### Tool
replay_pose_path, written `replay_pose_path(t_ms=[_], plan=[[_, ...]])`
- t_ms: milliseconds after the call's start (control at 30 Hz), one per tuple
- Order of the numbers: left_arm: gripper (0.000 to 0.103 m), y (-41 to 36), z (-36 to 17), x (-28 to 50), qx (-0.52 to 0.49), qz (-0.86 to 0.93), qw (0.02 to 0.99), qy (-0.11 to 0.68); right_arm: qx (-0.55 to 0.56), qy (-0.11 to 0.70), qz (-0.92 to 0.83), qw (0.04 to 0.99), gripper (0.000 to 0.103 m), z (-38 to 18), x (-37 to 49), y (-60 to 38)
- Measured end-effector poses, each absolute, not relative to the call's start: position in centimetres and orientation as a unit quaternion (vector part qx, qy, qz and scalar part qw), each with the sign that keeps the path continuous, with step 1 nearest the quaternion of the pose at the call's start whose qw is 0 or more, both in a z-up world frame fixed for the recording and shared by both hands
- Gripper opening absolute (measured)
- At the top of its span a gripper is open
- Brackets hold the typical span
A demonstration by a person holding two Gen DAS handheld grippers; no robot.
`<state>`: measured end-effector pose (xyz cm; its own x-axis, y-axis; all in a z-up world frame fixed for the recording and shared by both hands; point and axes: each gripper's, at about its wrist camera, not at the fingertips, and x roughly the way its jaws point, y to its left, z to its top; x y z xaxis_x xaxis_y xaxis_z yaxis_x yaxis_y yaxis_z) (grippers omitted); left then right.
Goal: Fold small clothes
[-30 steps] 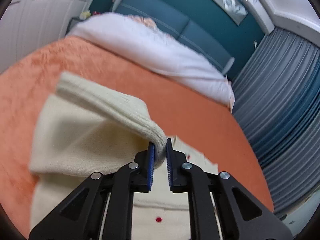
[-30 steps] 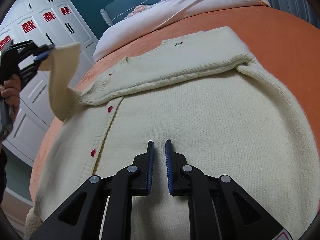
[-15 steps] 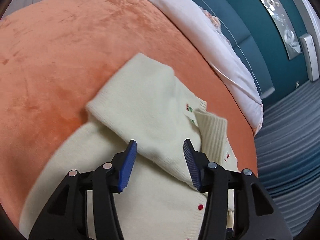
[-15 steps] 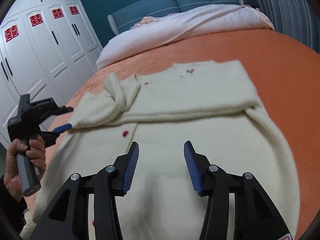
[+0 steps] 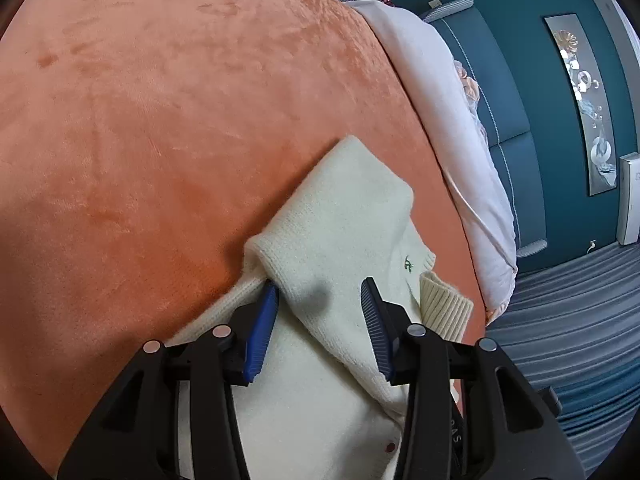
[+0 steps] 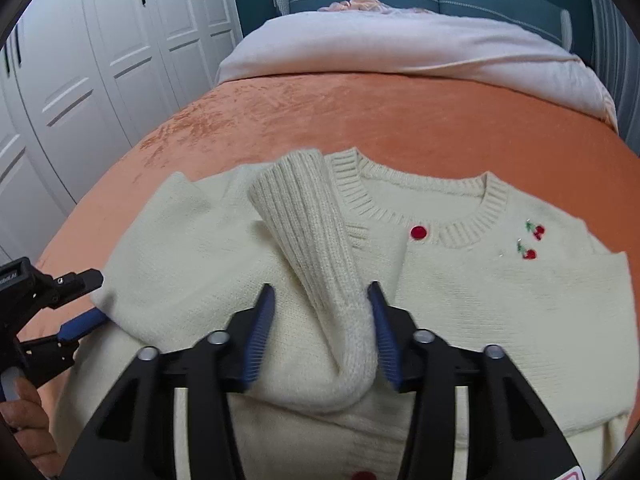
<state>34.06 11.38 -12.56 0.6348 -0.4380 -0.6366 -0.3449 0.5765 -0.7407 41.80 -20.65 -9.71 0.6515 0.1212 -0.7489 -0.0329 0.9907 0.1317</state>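
Lying between open right gripper (image 6: 320,320) jaws: cardigan (image 6: 480,300) sleeve cuff (image 6: 304,216).

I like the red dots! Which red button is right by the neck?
The top red button on the cream cardigan, touching the ribbed collar. The other peeks out low, behind the right claw.

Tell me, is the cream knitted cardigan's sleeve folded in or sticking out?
Folded in. The ribbed cream sleeve lies across the cream knitted cardigan, its cuff near the neckline, between the open right gripper.

both tools (image 5: 318,324) (image 6: 320,328) spread wide
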Motion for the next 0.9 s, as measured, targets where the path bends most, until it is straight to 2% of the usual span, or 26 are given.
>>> replay_pose_path(t_ms=[33, 100, 167, 233, 267, 367, 400, 600, 667, 700, 767, 800, 900], plan=[[0.025, 11.5, -12.5, 34.3, -0.456, -0.026, 0.78, 0.427, 0.076, 0.418, 0.044, 0.904, 0.009, -9.7, 42.0, -21.2], [0.016, 11.5, -12.3, 34.8, -0.445, -0.024, 0.789, 0.422, 0.163, 0.367, 0.046, 0.915, 0.008, -7.3, 40.3, -24.0], [0.017, 11.3, -12.3, 35.1, -0.436, -0.031, 0.793, 0.425, 0.227, 0.308, 0.029, 0.924, 0.008, -4.7, 37.3, -27.8], [0.015, 10.5, -13.0, 35.4, -0.428, -0.04, 0.787, 0.443, 0.266, 0.283, 0.0, 0.922, 0.008, -4.6, 34.6, -31.0], [0.015, 10.0, -13.2, 35.4, -0.421, -0.036, 0.787, 0.45, 0.269, 0.299, -0.025, 0.915, 0.009, -6.0, 34.1, -32.4], [0.015, 8.7, -13.1, 35.1, -0.395, -0.022, 0.801, 0.449, 0.27, 0.421, -0.036, 0.865, 0.011, -12.5, 35.3, -34.2], [0.015, 8.6, -12.9, 35.0, -0.392, -0.018, 0.803, 0.448, 0.291, 0.403, -0.026, 0.868, 0.01, -12.6, 34.6, -34.6], [0.015, 9.6, -11.9, 34.8, -0.404, -0.011, 0.805, 0.434, 0.323, 0.35, -0.039, 0.879, 0.043, -9.9, 32.3, -37.3], [0.015, 9.4, -12.1, 35.0, -0.401, -0.004, 0.805, 0.438, 0.334, 0.366, -0.049, 0.867, 0.043, -11.0, 32.7, -38.3], [0.015, 9.4, -12.1, 35.0, -0.401, -0.002, 0.807, 0.434, 0.345, 0.378, -0.053, 0.857, 0.039, -11.7, 33.0, -38.8], [0.012, 9.3, -11.8, 34.8, -0.391, 0.002, 0.816, 0.425, 0.352, 0.373, -0.049, 0.857, 0.015, -11.7, 33.2, -39.0], [0.011, 9.3, -11.7, 34.7, -0.386, 0.004, 0.821, 0.42, 0.348, 0.368, -0.04, 0.861, 0.011, -11.0, 33.3, -38.8], [0.01, 9.6, -11.8, 34.8, -0.374, 0.013, 0.827, 0.42, 0.324, 0.316, -0.011, 0.892, 0.01, -7.0, 32.7, -37.5]])
